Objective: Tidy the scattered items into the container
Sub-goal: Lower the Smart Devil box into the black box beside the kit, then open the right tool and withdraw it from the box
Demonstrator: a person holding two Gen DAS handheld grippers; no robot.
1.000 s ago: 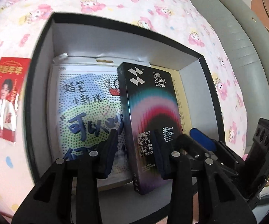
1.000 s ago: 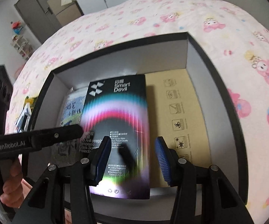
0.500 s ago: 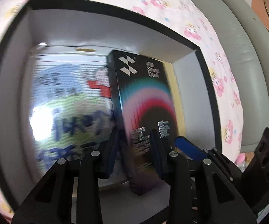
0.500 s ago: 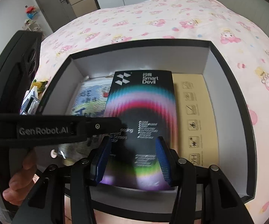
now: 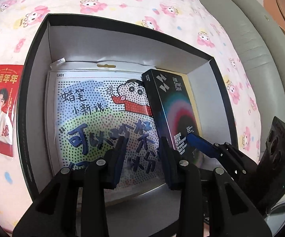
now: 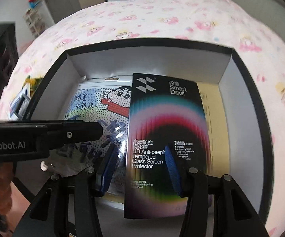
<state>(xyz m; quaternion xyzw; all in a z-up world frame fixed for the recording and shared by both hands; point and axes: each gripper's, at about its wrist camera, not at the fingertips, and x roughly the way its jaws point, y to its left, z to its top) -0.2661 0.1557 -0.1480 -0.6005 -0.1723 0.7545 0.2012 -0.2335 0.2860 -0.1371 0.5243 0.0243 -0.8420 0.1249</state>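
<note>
Sliding right since a second ago, the black box (image 6: pixel 162 138) now lies inside the container (image 5: pixel 219 63) atop the cartoon packet (image 5: pixel 103 118). Both tongs, left (image 5: pixel 141 156) and right (image 6: pixel 140 167), gape empty. Next likely: the red card (image 5: pixel 1 108) outside.

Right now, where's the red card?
In the left wrist view, the red card lies on the pink bedsheet, outside the box's left wall, far from both grippers.

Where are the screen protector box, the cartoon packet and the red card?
screen protector box (image 6: pixel 166 118), right wrist view, front face.
cartoon packet (image 5: pixel 95 114), left wrist view, printed front.
red card (image 5: pixel 2 106), left wrist view, middle.
</note>
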